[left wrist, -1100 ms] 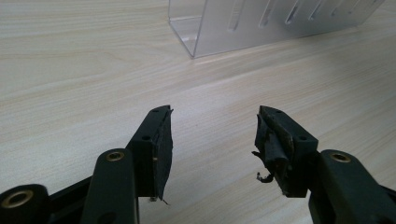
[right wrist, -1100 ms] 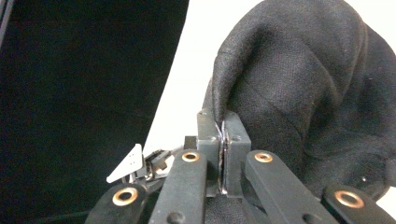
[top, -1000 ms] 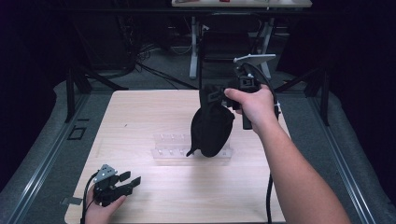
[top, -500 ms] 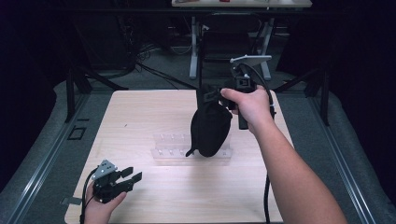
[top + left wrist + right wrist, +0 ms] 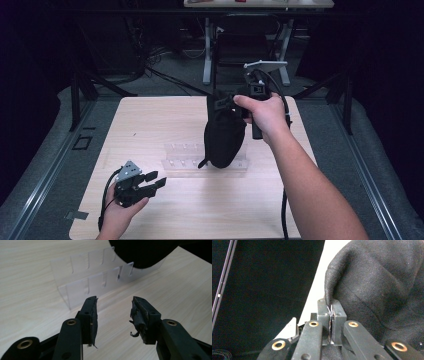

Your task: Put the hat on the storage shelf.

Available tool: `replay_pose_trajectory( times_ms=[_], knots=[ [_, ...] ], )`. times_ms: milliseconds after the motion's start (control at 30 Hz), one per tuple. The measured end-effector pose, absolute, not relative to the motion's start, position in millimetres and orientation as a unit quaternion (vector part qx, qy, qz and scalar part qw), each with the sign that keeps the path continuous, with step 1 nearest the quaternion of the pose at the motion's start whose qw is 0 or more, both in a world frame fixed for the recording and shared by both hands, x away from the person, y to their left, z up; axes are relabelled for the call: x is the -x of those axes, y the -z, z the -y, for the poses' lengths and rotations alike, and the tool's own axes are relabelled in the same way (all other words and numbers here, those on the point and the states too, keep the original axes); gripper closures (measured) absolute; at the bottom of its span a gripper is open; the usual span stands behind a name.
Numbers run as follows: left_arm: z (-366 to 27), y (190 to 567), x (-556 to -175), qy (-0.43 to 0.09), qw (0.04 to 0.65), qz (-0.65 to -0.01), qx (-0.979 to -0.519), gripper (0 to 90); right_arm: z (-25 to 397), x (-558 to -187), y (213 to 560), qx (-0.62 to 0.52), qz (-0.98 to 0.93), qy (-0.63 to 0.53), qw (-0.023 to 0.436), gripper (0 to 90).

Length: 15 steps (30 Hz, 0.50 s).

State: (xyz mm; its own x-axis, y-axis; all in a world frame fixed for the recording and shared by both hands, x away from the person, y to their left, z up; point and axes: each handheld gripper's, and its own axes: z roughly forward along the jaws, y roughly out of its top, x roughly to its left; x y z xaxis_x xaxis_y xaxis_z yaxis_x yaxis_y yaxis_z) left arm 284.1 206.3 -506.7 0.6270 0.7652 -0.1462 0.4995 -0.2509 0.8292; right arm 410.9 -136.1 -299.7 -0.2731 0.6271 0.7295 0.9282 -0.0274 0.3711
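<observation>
A black cloth pouch [image 5: 224, 135] hangs over the middle of the table, its bottom touching or just above a clear plastic slotted rack [image 5: 185, 156]. My right gripper [image 5: 239, 102] holds the pouch by its top edge, jaws shut on a fold of the cloth [image 5: 329, 293]. My left gripper [image 5: 159, 180] rests low near the table's front left, open, with nothing between its fingers. In the left gripper view it [image 5: 113, 312] points at the rack [image 5: 90, 282], with the pouch's rounded bottom [image 5: 145, 252] over the rack's far end.
The light wooden table [image 5: 150, 125] sits on a grey floor with rails along both sides. Dark stands and a desk's legs [image 5: 207, 50] lie beyond the far edge. A cable [image 5: 285, 210] trails under the right forearm.
The right gripper and the pouch have drifted slightly left. The left gripper has stayed near the front left corner.
</observation>
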Motion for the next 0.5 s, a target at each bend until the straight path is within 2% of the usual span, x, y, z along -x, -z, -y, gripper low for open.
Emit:
replay_pose_trajectory(
  times_ms=[500],
  knots=[
    [-150.9,481.6,-297.8,-0.134,0.46,-0.351,-0.804,53.7,129.7,-412.0,301.7,0.572,0.672,0.434,0.183,87.9]
  ],
)
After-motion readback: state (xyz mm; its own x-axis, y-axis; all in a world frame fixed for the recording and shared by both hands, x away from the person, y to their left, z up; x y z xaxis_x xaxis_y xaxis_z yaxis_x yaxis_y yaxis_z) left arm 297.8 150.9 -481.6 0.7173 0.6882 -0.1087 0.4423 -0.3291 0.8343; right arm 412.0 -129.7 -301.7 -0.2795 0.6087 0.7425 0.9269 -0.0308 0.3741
